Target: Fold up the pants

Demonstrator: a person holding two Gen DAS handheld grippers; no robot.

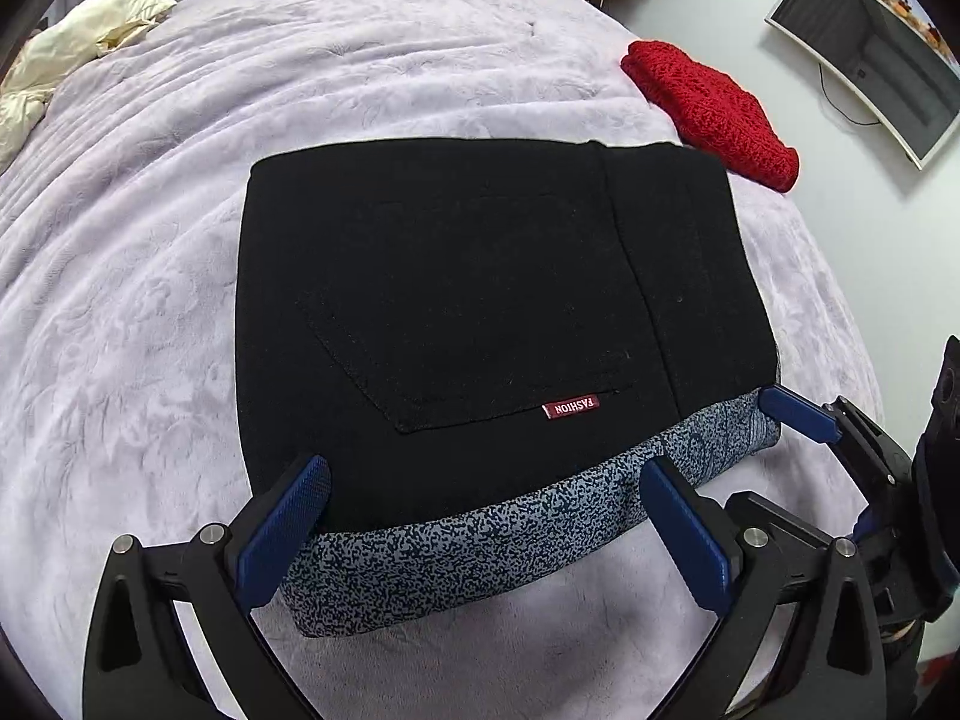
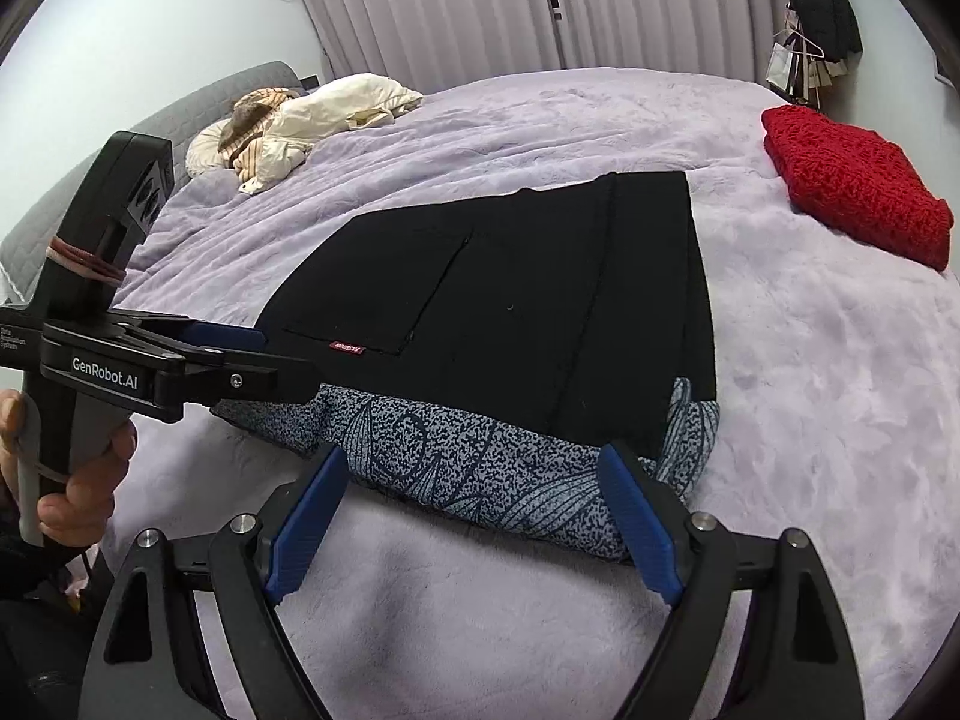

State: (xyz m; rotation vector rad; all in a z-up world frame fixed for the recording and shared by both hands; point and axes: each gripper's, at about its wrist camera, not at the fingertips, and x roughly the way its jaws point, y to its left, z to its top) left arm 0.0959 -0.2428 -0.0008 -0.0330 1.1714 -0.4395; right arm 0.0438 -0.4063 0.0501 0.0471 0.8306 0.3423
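The black pants [image 1: 480,300] lie folded in a flat rectangle on the lilac bed cover, back pocket with a red label up; a speckled blue-grey lining band [image 1: 480,540] shows along the near edge. They also show in the right wrist view [image 2: 540,300]. My left gripper [image 1: 486,516] is open, its blue fingers [image 1: 288,528] straddling the near edge at the left part. My right gripper [image 2: 474,504] is open, its fingers astride the near edge at the right corner. The left gripper shows in the right wrist view [image 2: 240,354], the right one in the left wrist view [image 1: 798,414].
A folded red knit garment [image 1: 714,108] lies on the bed beyond the pants on the right, also in the right wrist view [image 2: 858,192]. Cream bedding [image 2: 300,126] is bunched at the bed's head. A wall screen [image 1: 870,54] and hanging clothes [image 2: 816,0] are behind.
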